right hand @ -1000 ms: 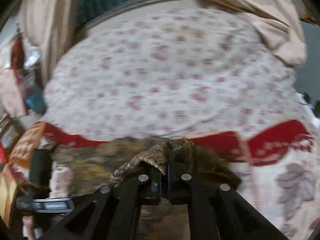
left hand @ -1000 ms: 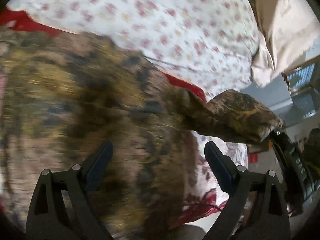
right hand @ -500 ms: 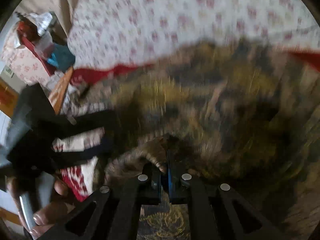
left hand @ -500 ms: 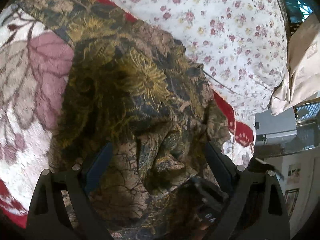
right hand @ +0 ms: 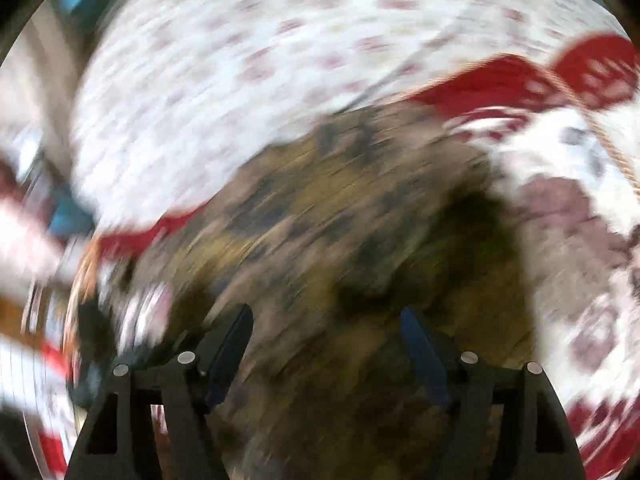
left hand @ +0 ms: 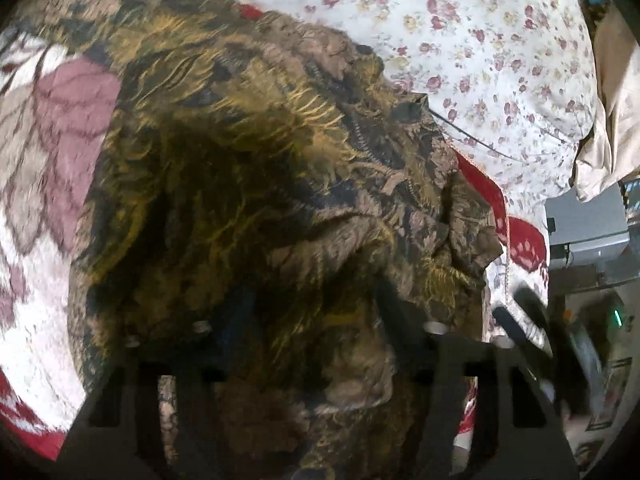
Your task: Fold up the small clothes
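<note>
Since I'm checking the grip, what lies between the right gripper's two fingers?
In the right wrist view, the right gripper stands open, and only the blurred brown patterned garment shows between its fingers, lying beneath them ungripped.

White sheet (left hand: pixel 500 52) with small pink flower print, spread across upper part of left wrist view; seen blurred in right wrist view (right hand: pixel 248 60). Blanket (left hand: pixel 44 152), red and white with large mauve flower pattern, lying under sheet edge; also at right (right hand: pixel 580 216). Beige cloth (left hand: pixel 608 120) hanging at far right edge. Grey box (left hand: pixel 584 220) just below beige cloth.
</note>
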`<action>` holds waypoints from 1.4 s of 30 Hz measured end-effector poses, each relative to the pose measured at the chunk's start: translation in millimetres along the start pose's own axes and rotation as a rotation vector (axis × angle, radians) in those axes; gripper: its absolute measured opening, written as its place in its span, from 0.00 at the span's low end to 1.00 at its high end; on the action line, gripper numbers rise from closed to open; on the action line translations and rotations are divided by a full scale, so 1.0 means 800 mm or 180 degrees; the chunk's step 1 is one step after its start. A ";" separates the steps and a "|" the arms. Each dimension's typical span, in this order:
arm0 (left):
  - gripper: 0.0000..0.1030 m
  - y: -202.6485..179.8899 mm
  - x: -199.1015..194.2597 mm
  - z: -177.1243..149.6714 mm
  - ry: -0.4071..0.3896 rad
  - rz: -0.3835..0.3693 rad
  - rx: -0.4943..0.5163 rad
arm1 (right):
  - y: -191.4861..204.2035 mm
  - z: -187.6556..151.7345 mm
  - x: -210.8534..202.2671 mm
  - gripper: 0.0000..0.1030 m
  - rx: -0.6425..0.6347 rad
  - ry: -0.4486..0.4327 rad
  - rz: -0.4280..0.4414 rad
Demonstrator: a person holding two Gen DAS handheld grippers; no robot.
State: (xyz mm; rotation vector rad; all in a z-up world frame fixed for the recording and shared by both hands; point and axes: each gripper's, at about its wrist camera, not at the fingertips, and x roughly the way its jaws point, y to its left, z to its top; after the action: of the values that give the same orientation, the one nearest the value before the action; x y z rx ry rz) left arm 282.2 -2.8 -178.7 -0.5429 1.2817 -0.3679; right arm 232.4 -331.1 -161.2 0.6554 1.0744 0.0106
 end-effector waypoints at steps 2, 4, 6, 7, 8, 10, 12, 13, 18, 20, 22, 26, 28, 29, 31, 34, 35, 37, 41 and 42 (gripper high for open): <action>0.28 0.001 0.004 0.001 0.0014 0.0027 -0.0033 | -0.026 0.024 0.030 0.49 0.0202 0.0120 -0.0046; 0.14 0.003 0.005 0.000 0.0016 0.0052 -0.0054 | -0.043 0.033 0.057 0.39 0.0435 0.0233 0.0008; 0.10 0.004 -0.005 -0.001 -0.0022 -0.0090 -0.0082 | -0.059 0.032 0.061 0.38 0.0568 0.0149 0.0087; 0.09 0.000 -0.013 -0.002 -0.0084 -0.0081 -0.0039 | -0.067 0.032 0.061 0.38 0.0631 0.0078 0.0086; 0.09 -0.004 -0.021 -0.003 -0.0151 -0.0059 0.0024 | -0.074 0.034 0.057 0.38 0.0717 0.0005 0.0134; 0.09 -0.008 -0.041 -0.002 -0.0217 -0.0162 0.0068 | -0.079 0.044 0.055 0.38 0.0733 -0.0042 0.0210; 0.09 -0.005 -0.060 0.001 -0.0322 -0.0188 0.0050 | -0.077 0.057 0.064 0.38 0.0668 -0.0021 0.0134; 0.09 0.000 -0.072 0.004 -0.0372 -0.0186 0.0014 | -0.079 0.062 0.070 0.36 0.0661 -0.0011 0.0126; 0.08 0.026 -0.113 -0.001 -0.0460 -0.0254 -0.0176 | -0.093 0.064 0.052 0.03 0.0854 -0.0179 0.0430; 0.07 0.034 -0.115 -0.015 -0.0467 0.0008 -0.0180 | -0.083 0.062 0.048 0.03 0.0723 -0.0155 0.0303; 0.06 0.046 -0.105 -0.030 -0.0518 0.0339 -0.0217 | -0.085 0.058 0.063 0.03 0.0728 0.0015 0.0225; 0.06 0.066 -0.080 -0.039 -0.0269 0.0341 -0.0314 | -0.087 0.046 0.058 0.03 0.0772 0.0039 0.0218; 0.06 0.058 -0.076 -0.044 -0.0328 0.0497 -0.0170 | -0.079 0.051 0.051 0.03 0.0670 -0.0052 0.0246; 0.06 0.054 -0.073 -0.046 -0.0353 0.0570 -0.0081 | -0.079 0.053 0.054 0.03 0.0646 -0.0046 0.0173; 0.07 0.049 -0.068 -0.049 -0.0410 0.0756 0.0016 | -0.090 0.050 0.063 0.03 0.0800 0.0025 0.0172; 0.07 0.054 -0.075 -0.051 -0.0484 0.0689 0.0020 | -0.094 0.046 0.065 0.03 0.0854 0.0078 0.0219; 0.09 0.059 -0.078 -0.050 -0.0495 0.0694 0.0016 | -0.091 0.046 0.060 0.04 0.0828 0.0074 0.0220; 0.13 0.062 -0.078 -0.046 -0.0494 0.0857 0.0032 | -0.078 0.044 0.048 0.10 0.0712 0.0067 0.0149; 0.13 0.059 -0.072 -0.048 -0.0473 0.0946 0.0111 | -0.041 0.022 0.001 0.63 0.0372 -0.0148 0.0170; 0.13 0.055 -0.076 -0.050 -0.0530 0.1018 0.0191 | -0.024 0.011 -0.015 0.68 0.0243 -0.0261 0.0210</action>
State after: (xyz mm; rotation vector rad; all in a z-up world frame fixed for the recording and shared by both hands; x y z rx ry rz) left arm 226.4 58.8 -162.8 -0.3034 1.1689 -0.0916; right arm 227.5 -354.6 -158.2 0.7539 0.9775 -0.0001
